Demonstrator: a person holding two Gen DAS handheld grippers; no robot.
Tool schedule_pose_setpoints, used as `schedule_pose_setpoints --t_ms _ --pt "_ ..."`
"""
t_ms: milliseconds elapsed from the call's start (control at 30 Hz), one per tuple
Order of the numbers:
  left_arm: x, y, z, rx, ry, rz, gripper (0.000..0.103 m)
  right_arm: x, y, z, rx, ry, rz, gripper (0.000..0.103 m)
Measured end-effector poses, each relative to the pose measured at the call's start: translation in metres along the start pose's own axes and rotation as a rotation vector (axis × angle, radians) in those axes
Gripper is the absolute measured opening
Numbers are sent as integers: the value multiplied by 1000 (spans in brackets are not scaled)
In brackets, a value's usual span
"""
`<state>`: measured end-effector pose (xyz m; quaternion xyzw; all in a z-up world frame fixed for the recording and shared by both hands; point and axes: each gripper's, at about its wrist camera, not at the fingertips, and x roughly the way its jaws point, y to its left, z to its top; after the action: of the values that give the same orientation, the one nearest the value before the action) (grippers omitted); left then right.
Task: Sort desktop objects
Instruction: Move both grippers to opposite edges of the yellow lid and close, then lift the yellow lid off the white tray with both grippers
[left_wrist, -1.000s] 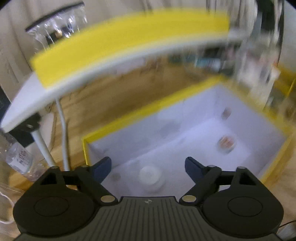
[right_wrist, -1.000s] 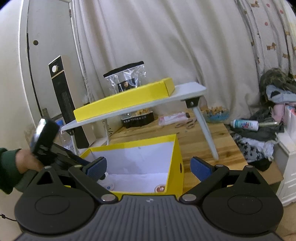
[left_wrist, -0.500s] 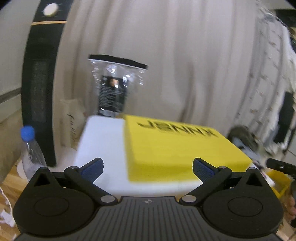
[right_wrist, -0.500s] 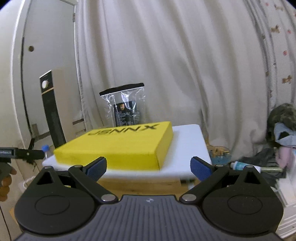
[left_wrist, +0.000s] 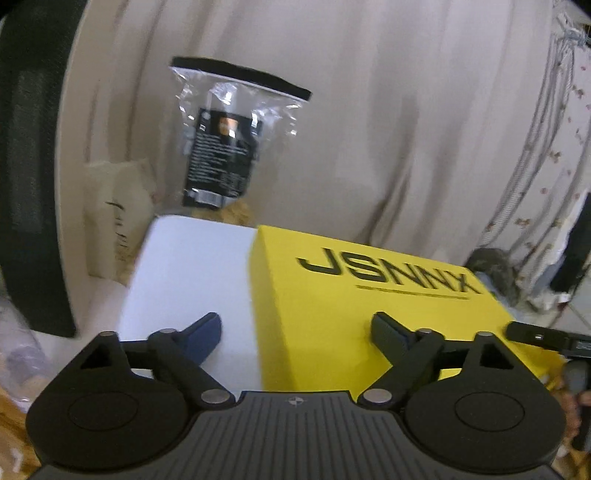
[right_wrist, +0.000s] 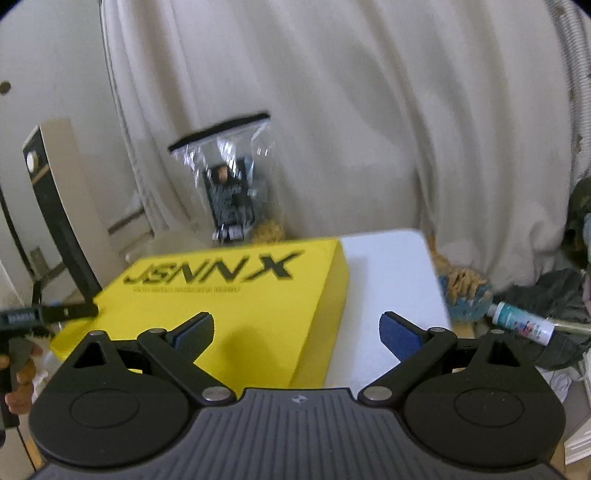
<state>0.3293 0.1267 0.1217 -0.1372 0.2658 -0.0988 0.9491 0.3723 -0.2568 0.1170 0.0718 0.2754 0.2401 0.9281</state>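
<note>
A yellow box lid (left_wrist: 351, 306) printed JSNNX lies flat on a small white folding table (left_wrist: 192, 273); it also shows in the right wrist view (right_wrist: 236, 306) on the table (right_wrist: 388, 288). My left gripper (left_wrist: 295, 334) is open and empty, its jaws astride the lid's left end. My right gripper (right_wrist: 297, 332) is open and empty, its jaws astride the lid's right end. Neither touches the lid as far as I can tell. The yellow box itself is out of view.
A clear bag with a black card (left_wrist: 225, 140) stands behind the table against a beige curtain (right_wrist: 369, 110). A tall black and beige heater (right_wrist: 55, 206) stands at the left. A bottle (right_wrist: 524, 323) and dark clothes lie at the right.
Both grippers rose from the open yellow box to the table top and moved in close to the two ends of the yellow lid. Both stayed open.
</note>
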Motion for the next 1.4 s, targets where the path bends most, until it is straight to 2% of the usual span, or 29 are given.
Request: schedule_pose_setpoints --t_ms 67,133,167,233,300,567,900,1100,1167,1267,1400 --pt "-1 -6 -2 20 -1 -22 73 5 -3 -3 34 20 29 101" --pt "-3 -17 -4 55 -7 12 70 6 0 -5 25 16 65 96" --pt "-5 -22 -5 75 -9 35 70 5 4 -7 6 11 83 85" --pt "-10 -28 -6 91 -5 53 70 2 12 -9 -28 -4 77 83" --pt "-14 -28 -7 91 1 48 70 -2 19 -11 -54 -19 52 83" --pt "-54 -35 -26 110 28 67 69 -31 29 -25 -45 -15 67 83" --pt "-123 -64 -69 151 47 43 69 -101 42 -56 -42 -20 101 83" --pt "-158 -71 -106 162 50 24 69 -146 58 -90 -48 -11 124 85" --pt "-165 -69 -118 149 60 7 69 -159 61 -101 -28 -11 135 89" --pt "-173 -68 -132 145 63 -2 69 -170 64 -114 -20 2 137 89" --pt "-168 -67 -145 166 91 6 69 -170 66 -137 -11 62 127 89"
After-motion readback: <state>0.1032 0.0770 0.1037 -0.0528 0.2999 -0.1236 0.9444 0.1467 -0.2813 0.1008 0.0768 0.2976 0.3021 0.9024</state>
